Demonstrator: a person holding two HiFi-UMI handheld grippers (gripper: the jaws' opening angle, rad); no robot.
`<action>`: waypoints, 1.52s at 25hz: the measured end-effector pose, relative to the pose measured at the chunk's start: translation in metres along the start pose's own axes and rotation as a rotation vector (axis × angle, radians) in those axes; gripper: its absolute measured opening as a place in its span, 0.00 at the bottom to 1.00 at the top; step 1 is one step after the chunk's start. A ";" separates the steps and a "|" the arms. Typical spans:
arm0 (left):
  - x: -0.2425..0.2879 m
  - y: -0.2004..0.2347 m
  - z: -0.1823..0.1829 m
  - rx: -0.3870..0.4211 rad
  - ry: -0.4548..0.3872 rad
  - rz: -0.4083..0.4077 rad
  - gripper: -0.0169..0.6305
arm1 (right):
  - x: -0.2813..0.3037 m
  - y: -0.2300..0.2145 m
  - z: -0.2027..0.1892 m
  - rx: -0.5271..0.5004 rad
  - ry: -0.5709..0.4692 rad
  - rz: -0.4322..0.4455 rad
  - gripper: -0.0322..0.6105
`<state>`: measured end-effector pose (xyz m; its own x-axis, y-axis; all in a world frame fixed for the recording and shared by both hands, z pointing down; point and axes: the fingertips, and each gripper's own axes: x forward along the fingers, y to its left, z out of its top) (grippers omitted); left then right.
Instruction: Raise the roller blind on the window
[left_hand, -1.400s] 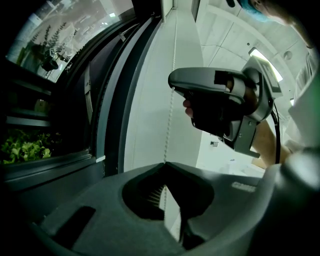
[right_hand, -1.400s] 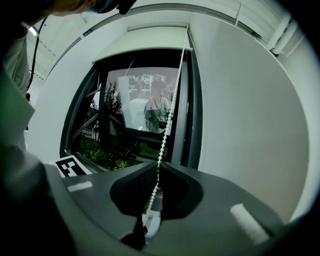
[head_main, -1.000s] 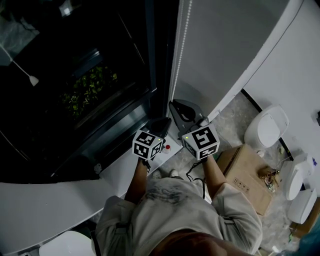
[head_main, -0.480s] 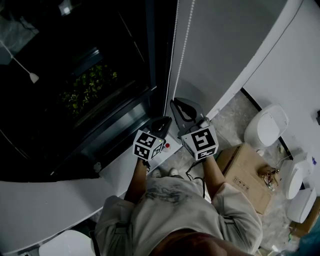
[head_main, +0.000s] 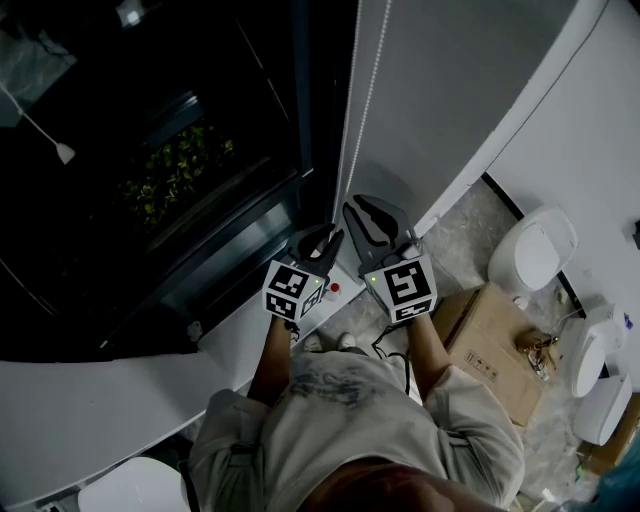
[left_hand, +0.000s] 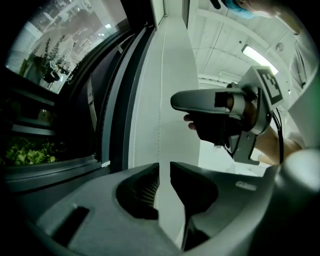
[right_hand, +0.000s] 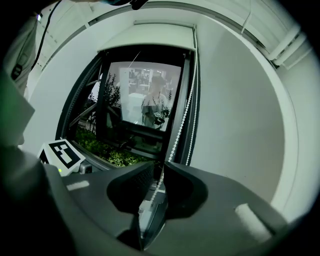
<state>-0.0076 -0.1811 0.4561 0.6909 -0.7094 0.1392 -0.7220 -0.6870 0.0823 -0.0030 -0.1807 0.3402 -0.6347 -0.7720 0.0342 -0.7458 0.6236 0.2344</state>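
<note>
Roller blind (right_hand: 147, 36) sits high, its bead chain (right_hand: 183, 116) pinched in right tongs (right_hand: 160, 169), left tongs (left_hand: 164, 170) apart.

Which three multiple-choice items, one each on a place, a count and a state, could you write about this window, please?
1. Where at the window does the chain hang?
A. its left edge
B. its middle
C. its right edge, by the wall

2. How many chain strands show?
A. two
B. one
C. four

3. How does the blind stand?
A. fully down
B. raised near the top
C. half down

Answers:
1. C: in the right gripper view the chain drops between the window frame and the white wall.
2. A: two beaded strands run side by side.
3. B: the blind covers only the top strip, and the glass below is bare.
</note>
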 end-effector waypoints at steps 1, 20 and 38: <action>-0.002 0.002 0.003 0.003 -0.013 0.008 0.15 | -0.002 -0.001 -0.002 0.001 0.003 -0.005 0.17; -0.041 0.010 0.055 0.021 -0.174 0.064 0.03 | -0.016 0.005 -0.045 0.142 0.002 0.003 0.06; -0.036 0.008 0.058 0.021 -0.172 0.073 0.03 | -0.022 0.004 -0.051 0.128 0.023 0.019 0.06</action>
<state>-0.0365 -0.1699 0.3946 0.6339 -0.7729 -0.0271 -0.7709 -0.6343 0.0577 0.0184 -0.1677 0.3903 -0.6451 -0.7617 0.0600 -0.7545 0.6475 0.1073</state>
